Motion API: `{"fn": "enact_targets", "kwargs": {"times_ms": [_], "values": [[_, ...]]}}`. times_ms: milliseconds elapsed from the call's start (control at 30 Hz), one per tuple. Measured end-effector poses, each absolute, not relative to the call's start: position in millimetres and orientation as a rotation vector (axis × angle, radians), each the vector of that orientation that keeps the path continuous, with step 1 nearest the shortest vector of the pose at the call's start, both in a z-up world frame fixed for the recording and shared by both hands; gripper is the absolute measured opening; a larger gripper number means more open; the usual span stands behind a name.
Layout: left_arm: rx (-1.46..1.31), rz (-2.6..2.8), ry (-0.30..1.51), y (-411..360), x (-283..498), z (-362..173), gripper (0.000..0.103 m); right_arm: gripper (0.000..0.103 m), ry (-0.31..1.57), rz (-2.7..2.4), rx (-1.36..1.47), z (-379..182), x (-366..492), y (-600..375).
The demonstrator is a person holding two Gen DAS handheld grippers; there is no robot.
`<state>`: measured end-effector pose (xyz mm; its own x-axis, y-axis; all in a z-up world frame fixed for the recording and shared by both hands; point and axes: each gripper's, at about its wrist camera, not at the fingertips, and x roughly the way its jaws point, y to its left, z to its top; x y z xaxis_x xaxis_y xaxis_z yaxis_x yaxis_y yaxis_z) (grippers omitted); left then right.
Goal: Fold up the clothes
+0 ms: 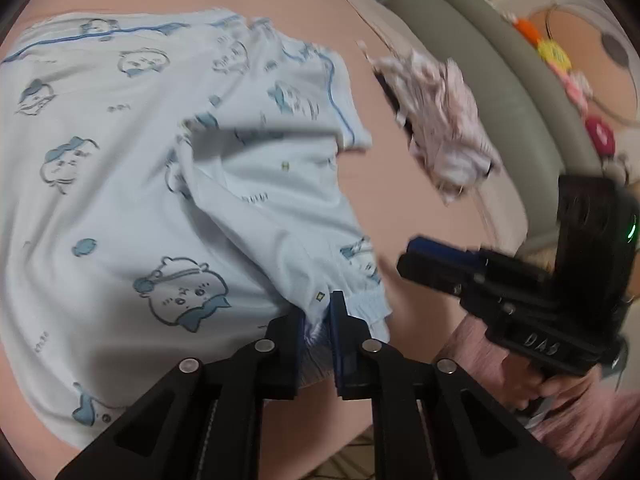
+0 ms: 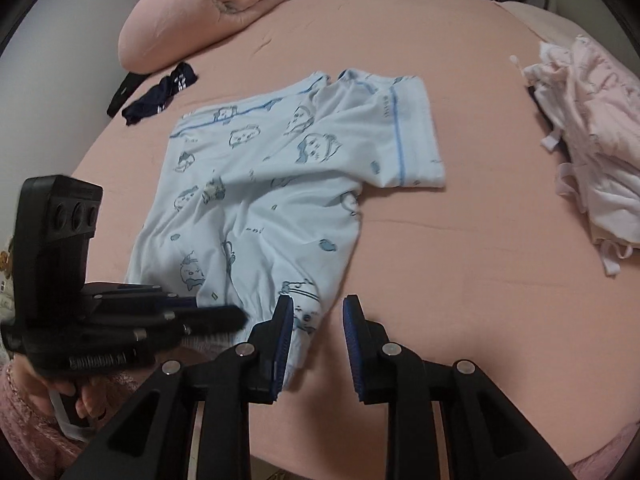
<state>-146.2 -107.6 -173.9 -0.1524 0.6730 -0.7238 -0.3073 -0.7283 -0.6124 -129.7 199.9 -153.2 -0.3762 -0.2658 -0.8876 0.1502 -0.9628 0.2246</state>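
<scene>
Home bedroom; bed (image 2: 460, 248) under a pink fitted sheet; pink pillow (image 2: 168, 36) at its head; cartoon-print pyjamas (image 2: 256, 184), dark socks (image 2: 160, 94) and pale laundry (image 2: 592, 128) lying on top.

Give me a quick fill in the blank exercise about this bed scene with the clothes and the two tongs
1. The left tongs are shut on the light blue ____.
2. The right tongs are ____, holding nothing.
3. The bed sheet is ____ in colour.
4. Near the pillow lies a dark ____.

Missing words: pyjamas; open; pink; garment
</scene>
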Motion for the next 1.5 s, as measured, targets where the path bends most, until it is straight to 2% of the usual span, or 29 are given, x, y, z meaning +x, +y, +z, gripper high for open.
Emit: {"fn": "enact_targets", "kwargs": {"times_ms": [200,533,633,667,700,767,800,933,1067,1167,1333,1400,1500], "values": [[-1.422,2.068,-0.409,-154,-136,-133,0.008,0.025,-0.128,-2.381,1.507,-129,-140,186],[-1.548,2.178,-0.48,-212,-121,-147,0.008,0.025,-0.019,-2.245,1.485,-138,-156,112],[-1.568,2.165,-0.497,-223,-117,-152,0.008,0.025,-0.044,-2.223,1.513,-148,-153,111],[-1.579,2.152,-0.504,-225,-117,-156,0.008,0.029,-0.051,-2.217,1.531,-154,-152,113],[-1.609,2.132,-0.499,-225,-117,-163,0.008,0.04,-0.044,-2.215,1.555,-161,-150,116],[-1.718,2.11,-0.409,-215,-119,-190,0.011,0.057,0.038,-2.205,1.649,-187,-147,118],[-1.741,2.113,-0.372,-211,-120,-198,0.011,0.059,0.055,-2.195,1.637,-195,-145,120],[-1.757,2.162,-0.228,-206,-124,-178,0.013,0.058,0.074,-2.2,1.567,-176,-137,131],[-1.67,2.322,-0.029,-203,-131,-144,0.032,0.058,0.197,-2.223,1.581,-161,-137,153],[-1.493,2.322,0.004,-181,-146,-126,0.034,0.058,0.094,-2.326,1.586,-153,-157,187],[-1.414,2.228,0.159,-106,-180,-139,0.034,0.058,-0.165,-2.494,1.666,-153,-186,252],[-1.382,2.188,0.219,-76,-193,-144,0.034,0.058,-0.213,-2.527,1.676,-153,-187,270],[-1.354,2.141,0.325,-34,-211,-154,0.035,0.058,-0.184,-2.503,1.693,-158,-186,282]]}}
